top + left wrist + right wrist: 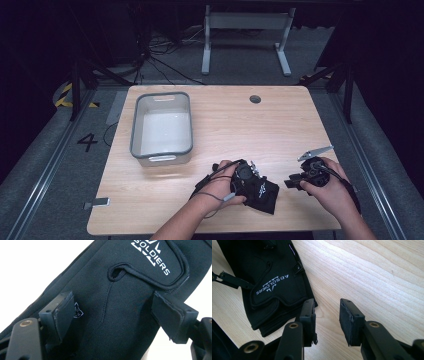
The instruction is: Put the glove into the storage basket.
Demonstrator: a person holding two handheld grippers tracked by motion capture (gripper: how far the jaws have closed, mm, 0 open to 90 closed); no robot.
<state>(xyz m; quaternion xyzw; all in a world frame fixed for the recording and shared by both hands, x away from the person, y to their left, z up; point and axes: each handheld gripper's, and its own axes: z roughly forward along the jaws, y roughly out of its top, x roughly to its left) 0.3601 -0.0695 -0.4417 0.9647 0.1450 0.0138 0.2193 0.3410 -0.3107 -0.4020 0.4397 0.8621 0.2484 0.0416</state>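
Observation:
A black glove (264, 194) with white "SOLDIERS" lettering lies flat on the wooden table (240, 130) near its front edge. My left gripper (254, 181) hovers right over the glove (120, 302). Its two jaws stand wide apart, one on each side of the glove's cuff, and the pads (66, 312) do not press the fabric. My right gripper (291, 182) sits just right of the glove (277, 282) and points left at it. It (327, 312) is open over bare wood, with nothing between its pads (348, 320), and its left jaw is close to the glove's edge.
A grey-rimmed white bin (135, 130) stands empty at the table's left, behind my left hand. A round cable hole (255, 99) is near the far edge. A small metal piece (96, 203) lies at the front left corner. Table legs and cables show beyond the table.

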